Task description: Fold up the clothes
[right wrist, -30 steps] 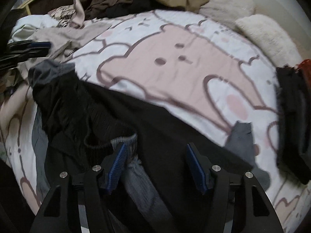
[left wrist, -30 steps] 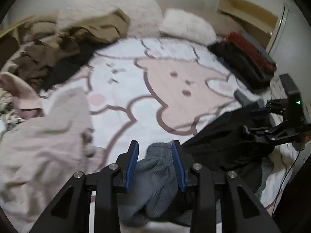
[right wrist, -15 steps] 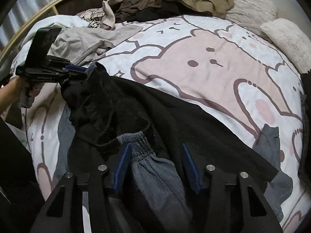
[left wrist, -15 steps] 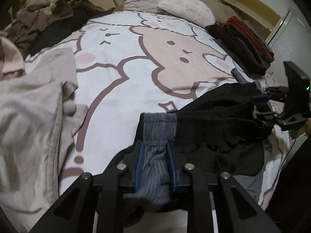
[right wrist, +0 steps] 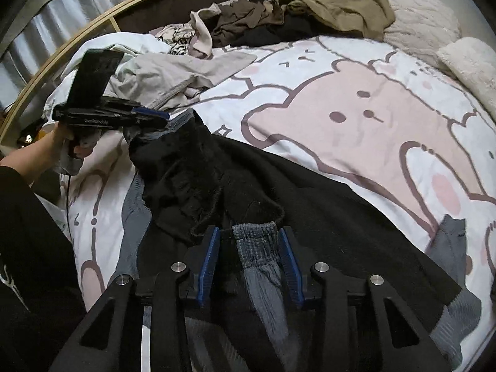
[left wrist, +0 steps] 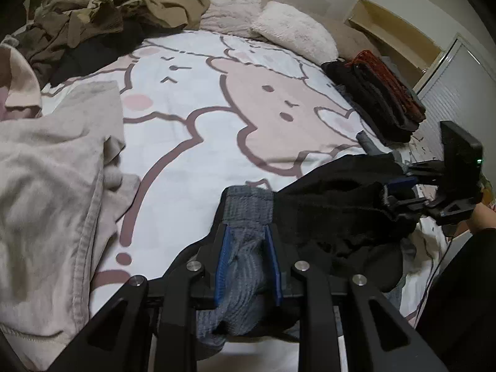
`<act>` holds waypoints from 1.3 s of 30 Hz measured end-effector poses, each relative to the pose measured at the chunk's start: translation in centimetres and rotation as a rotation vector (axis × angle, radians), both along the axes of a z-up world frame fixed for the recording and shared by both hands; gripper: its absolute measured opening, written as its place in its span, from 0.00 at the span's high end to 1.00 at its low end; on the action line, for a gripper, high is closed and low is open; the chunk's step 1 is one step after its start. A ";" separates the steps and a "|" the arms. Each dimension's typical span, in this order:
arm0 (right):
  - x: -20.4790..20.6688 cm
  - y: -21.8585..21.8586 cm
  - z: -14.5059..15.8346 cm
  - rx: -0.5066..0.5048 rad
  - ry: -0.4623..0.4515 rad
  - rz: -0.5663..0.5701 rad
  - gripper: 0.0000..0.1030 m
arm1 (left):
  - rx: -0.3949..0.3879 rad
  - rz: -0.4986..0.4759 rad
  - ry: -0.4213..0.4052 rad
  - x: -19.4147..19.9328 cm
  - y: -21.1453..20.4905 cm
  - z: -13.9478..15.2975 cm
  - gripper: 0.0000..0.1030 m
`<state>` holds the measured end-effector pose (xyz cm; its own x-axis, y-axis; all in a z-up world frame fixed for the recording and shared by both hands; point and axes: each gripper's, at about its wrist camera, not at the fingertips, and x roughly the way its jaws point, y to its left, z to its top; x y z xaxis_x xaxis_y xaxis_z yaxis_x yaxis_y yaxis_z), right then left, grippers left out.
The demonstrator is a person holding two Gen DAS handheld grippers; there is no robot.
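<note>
Grey ribbed waistband [left wrist: 248, 207] of the black fleecy trousers [right wrist: 310, 217], lying on the bed, is pinched by the left gripper [left wrist: 248, 260] — the right gripper [right wrist: 249, 260] has just been closing around the waistband's other end, pads not yet pressing. Next, likely: grip, lift, straighten.

Grey-black garment [left wrist: 334, 204]; pink-white bear-print bedcover [left wrist: 192, 117].

Black fleecy pants w/ grey ribbed elastic waistband [left wrist: 248, 207] [right wrist: 254, 232], inside out, sprawled across cartoon-bear bedspread. Waistband bunched & lifted at both ends, legs lying rumpled toward bed edge.
</note>
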<state>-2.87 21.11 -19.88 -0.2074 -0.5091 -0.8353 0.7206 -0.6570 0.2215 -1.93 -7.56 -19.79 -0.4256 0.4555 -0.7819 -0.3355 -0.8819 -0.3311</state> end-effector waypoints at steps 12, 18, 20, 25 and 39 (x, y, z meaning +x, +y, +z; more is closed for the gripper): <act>0.5 -1.8 -3.0 0.030 -0.072 0.045 0.46 | -0.022 -0.054 0.021 -1.4 1.2 0.6 0.59; 2.5 -2.3 -0.4 0.074 0.031 -0.001 0.74 | -0.041 -0.094 -0.038 -2.8 2.0 -0.5 0.37; 2.7 -1.9 0.3 0.083 0.014 -0.024 0.79 | -0.062 -0.101 -0.065 -3.5 2.5 -1.3 0.37; 3.8 -1.8 0.9 0.114 0.048 -0.023 0.83 | -0.068 -0.124 -0.076 -3.4 3.8 -1.9 0.72; 5.8 0.0 6.1 0.185 0.374 -0.172 0.86 | -0.019 -0.015 0.221 5.0 4.2 8.8 0.88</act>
<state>2.91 21.15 -13.75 -0.5811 -0.2905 -0.7602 0.6059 -0.7781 -0.1658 3.03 -3.34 -10.96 -0.5808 0.4492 -0.6789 -0.4116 -0.8816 -0.2312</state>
